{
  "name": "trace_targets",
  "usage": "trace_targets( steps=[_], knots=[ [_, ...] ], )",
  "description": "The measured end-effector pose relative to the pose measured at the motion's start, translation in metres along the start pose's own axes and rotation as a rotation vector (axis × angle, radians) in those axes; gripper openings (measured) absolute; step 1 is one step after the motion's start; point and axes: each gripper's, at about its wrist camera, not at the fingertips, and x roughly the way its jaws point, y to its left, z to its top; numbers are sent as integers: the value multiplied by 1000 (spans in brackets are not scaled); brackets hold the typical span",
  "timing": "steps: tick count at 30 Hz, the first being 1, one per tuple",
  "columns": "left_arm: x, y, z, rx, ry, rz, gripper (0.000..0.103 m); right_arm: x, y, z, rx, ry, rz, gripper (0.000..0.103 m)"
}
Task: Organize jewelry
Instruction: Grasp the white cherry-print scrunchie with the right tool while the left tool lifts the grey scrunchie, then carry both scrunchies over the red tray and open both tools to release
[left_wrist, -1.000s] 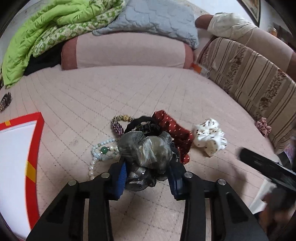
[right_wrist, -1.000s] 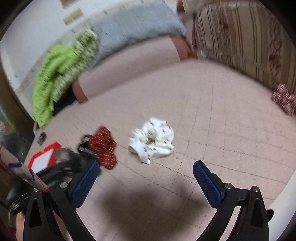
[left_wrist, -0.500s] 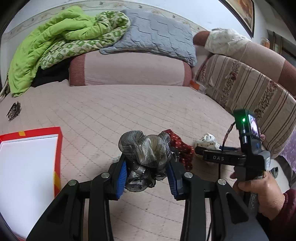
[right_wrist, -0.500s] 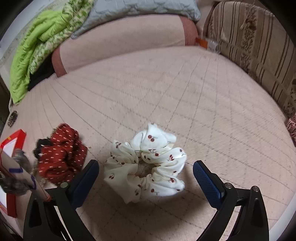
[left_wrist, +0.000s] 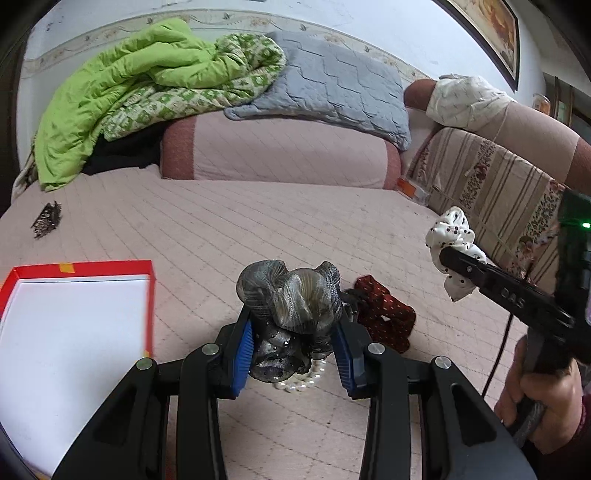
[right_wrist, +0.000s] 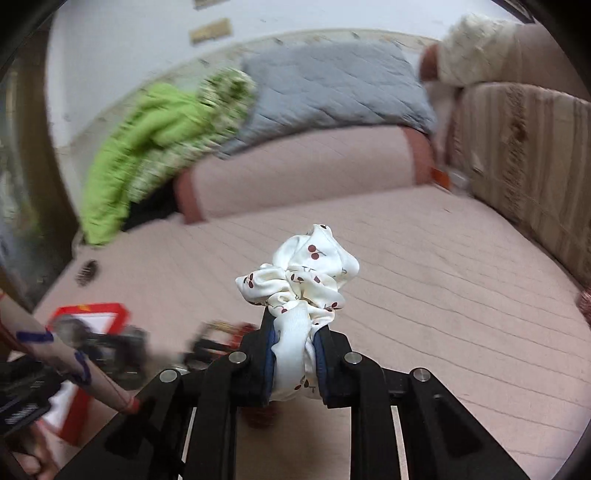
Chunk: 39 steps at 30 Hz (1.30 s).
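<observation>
My left gripper (left_wrist: 293, 354) is shut on a grey scrunchie (left_wrist: 290, 299) and holds it above the pink bed cover. A pearl bracelet (left_wrist: 303, 380) and a red dotted scrunchie (left_wrist: 384, 314) lie on the cover just beyond it. A red-rimmed white box (left_wrist: 149, 295) lies at the left. My right gripper (right_wrist: 295, 363) is shut on a white cherry-print scrunchie (right_wrist: 299, 277) and holds it in the air; this gripper also shows in the left wrist view (left_wrist: 448, 254) at the right with the white scrunchie (left_wrist: 454, 236).
A pink bolster (left_wrist: 273, 151) with green quilts (left_wrist: 147, 96) and a grey pillow (left_wrist: 332, 81) lines the far side. A striped cushion (left_wrist: 487, 181) stands at the right. A dark hair clip (left_wrist: 46, 218) lies far left. A pink scrunchie (right_wrist: 583, 306) lies at the right edge.
My right gripper has closed on the white scrunchie and lifted it off the cover. My left gripper has risen a little with the grey scrunchie.
</observation>
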Motion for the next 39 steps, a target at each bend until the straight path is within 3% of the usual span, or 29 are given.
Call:
trace_targets(
  steps=[9, 16, 21, 29, 39],
  knots=[
    [-19, 55, 3, -76, -18, 95, 37, 7, 75, 1, -85, -11, 182, 20],
    [-43, 124, 3, -174, -28, 190, 37, 21, 133, -5, -120, 79, 308, 20],
    [-46, 168, -3, -246, 16, 232, 37, 33, 180, -13, -141, 145, 377, 21],
    [-43, 217, 2, -302, 47, 295, 37, 67, 251, -11, -174, 224, 431, 23],
    [-24, 270, 8, -335, 89, 366, 37, 137, 298, -26, -161, 370, 462, 24]
  ],
)
